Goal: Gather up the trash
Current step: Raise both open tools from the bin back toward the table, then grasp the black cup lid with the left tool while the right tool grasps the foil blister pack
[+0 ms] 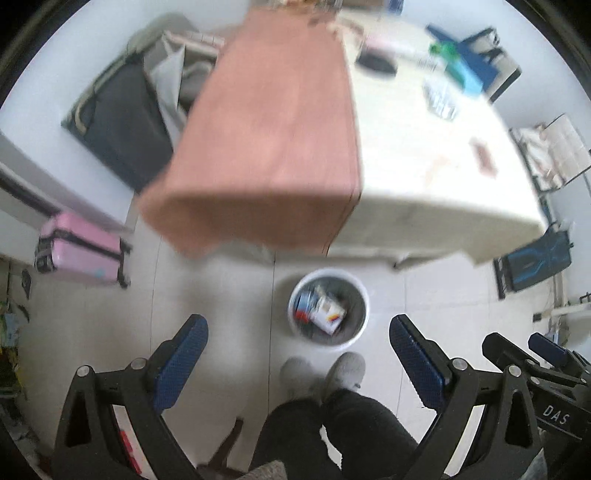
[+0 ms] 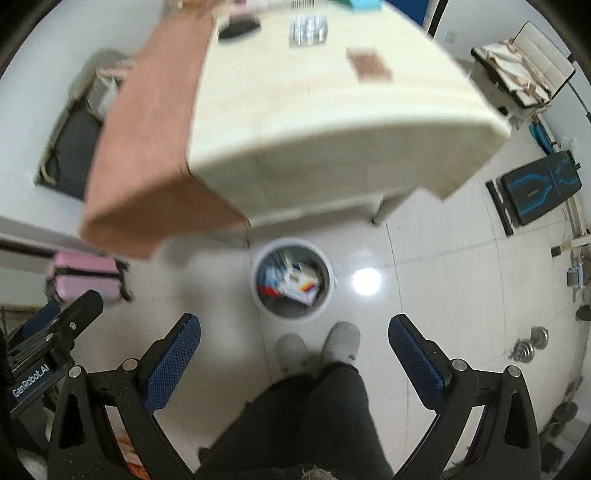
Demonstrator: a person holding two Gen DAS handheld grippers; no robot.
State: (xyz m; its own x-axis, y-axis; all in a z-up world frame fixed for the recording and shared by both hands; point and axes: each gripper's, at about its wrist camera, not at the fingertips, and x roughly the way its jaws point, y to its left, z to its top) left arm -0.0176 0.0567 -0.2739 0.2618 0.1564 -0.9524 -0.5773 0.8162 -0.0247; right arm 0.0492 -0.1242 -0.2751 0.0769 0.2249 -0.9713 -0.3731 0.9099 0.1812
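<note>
A white round trash bin [image 1: 328, 308] stands on the tiled floor in front of the table; it also shows in the right wrist view [image 2: 293, 278]. It holds boxes and wrappers [image 1: 325, 314]. My left gripper [image 1: 295, 339] is open and empty, held high above the floor, near the bin. My right gripper [image 2: 293, 334] is open and empty too, at a similar height. A brown wrapper [image 2: 369, 64] and a clear plastic packet [image 2: 308, 27] lie on the cream table [image 2: 314, 122]. Both views are blurred.
A brown cloth [image 1: 266, 129] covers the table's left part. A pink suitcase [image 1: 83, 251] stands on the left. A blue and black bag [image 2: 541, 188] and dumbbell weights [image 2: 532, 341] are on the right. The person's feet [image 1: 325, 373] are beside the bin.
</note>
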